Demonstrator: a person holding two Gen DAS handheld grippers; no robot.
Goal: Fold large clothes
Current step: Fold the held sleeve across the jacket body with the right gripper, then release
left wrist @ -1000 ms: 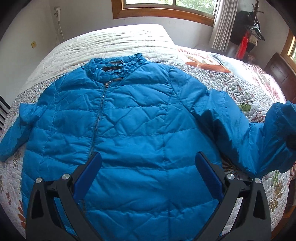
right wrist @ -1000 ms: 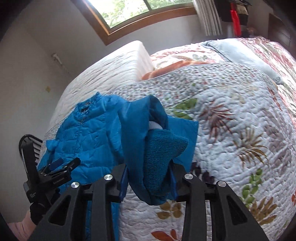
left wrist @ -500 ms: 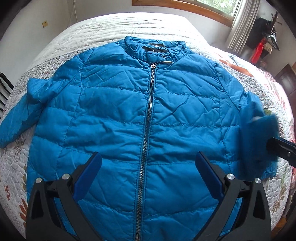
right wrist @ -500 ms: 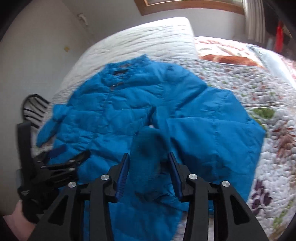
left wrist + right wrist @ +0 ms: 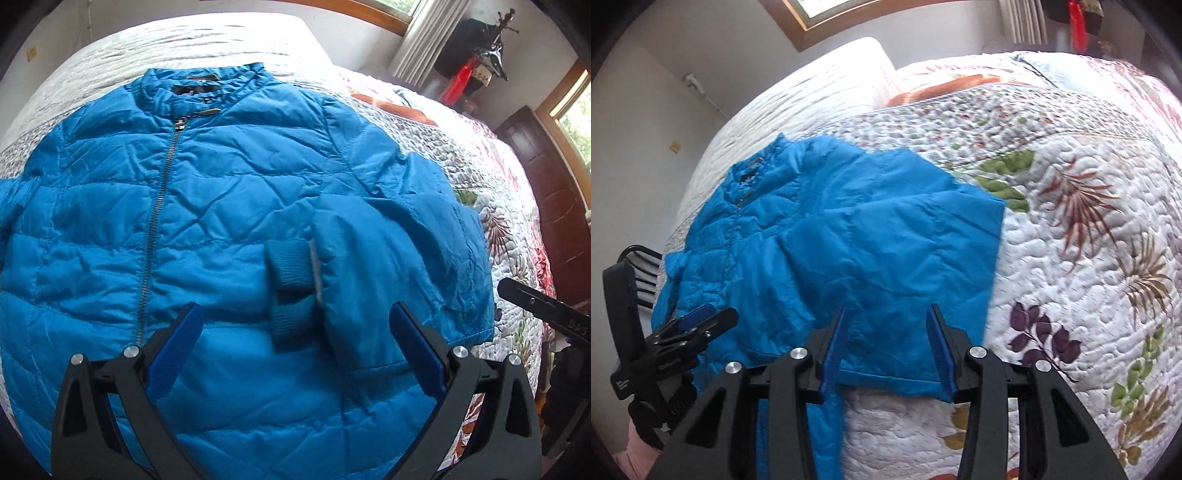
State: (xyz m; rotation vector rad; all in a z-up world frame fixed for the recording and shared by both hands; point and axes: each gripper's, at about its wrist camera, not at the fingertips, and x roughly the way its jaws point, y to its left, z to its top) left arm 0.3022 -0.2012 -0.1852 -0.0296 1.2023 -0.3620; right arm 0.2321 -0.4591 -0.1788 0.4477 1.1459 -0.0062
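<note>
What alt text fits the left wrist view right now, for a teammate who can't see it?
A blue jacket lies zipped and face up on a floral quilt, one sleeve folded across its front with the knit cuff near the middle. The open left gripper hovers over the lower front, holding nothing. A window and curtain sit behind the bed.

The blue quilted puffer jacket's sleeve now lies folded across its front — released by the right gripper, whose jaws have opened and drawn back.
</note>
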